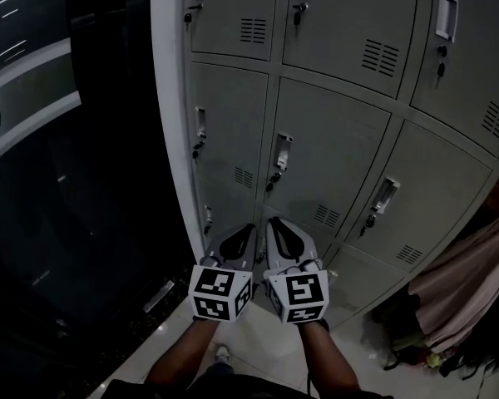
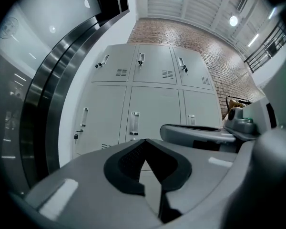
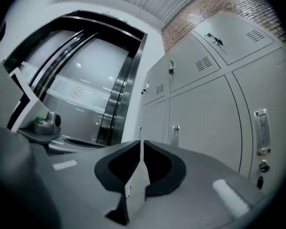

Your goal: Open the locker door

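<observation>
A bank of grey metal lockers (image 1: 333, 140) fills the head view, each door with a chrome handle and a key lock below it. The middle door's handle (image 1: 283, 150) is just beyond my grippers. My left gripper (image 1: 248, 229) and right gripper (image 1: 274, 223) are held side by side, low and centred, pointing at the lockers and touching none of them. Both are shut with nothing between the jaws. The left gripper view shows its tips (image 2: 145, 140) closed before a door handle (image 2: 134, 123). In the right gripper view the tips (image 3: 141, 142) are closed, with a handle (image 3: 261, 130) off to the right.
A dark glass wall with curved metal framing (image 1: 66, 140) stands left of the lockers. Pink cloth and bags (image 1: 466, 298) lie on the floor at the lower right. Pale floor tiles (image 1: 258, 347) and a shoe (image 1: 223, 354) show below my arms.
</observation>
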Motion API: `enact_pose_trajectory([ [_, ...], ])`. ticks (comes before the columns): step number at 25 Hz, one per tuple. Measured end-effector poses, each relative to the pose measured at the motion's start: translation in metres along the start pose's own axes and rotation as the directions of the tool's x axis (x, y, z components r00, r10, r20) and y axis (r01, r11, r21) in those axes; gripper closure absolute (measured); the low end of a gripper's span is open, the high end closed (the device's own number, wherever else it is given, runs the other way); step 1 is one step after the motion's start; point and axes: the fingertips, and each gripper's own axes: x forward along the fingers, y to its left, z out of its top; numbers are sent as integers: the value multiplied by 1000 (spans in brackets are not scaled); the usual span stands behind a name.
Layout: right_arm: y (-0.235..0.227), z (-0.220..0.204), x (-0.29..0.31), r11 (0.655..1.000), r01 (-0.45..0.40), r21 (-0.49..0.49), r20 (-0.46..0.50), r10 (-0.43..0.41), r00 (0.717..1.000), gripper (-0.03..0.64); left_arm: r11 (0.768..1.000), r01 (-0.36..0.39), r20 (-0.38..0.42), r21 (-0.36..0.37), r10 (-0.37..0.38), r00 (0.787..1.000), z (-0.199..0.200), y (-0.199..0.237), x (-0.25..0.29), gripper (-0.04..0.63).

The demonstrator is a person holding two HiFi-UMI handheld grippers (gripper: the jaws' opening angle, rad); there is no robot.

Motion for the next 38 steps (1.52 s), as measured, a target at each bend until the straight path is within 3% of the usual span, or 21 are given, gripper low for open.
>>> enact_pose_trajectory([
  [12, -42, -13, 96, 993, 111, 37, -33, -109, 993, 560, 997, 76, -3, -8, -76, 997, 12, 56, 70, 591],
  [30, -103, -21, 182, 960, 257, 112, -66, -251, 966, 402, 982, 188, -7, -2, -188, 982, 15, 106, 131, 591],
  [38, -109, -22, 201, 957, 271, 109, -73, -264, 962, 402, 975, 221, -1, 0, -221, 975, 18, 118, 147, 591],
])
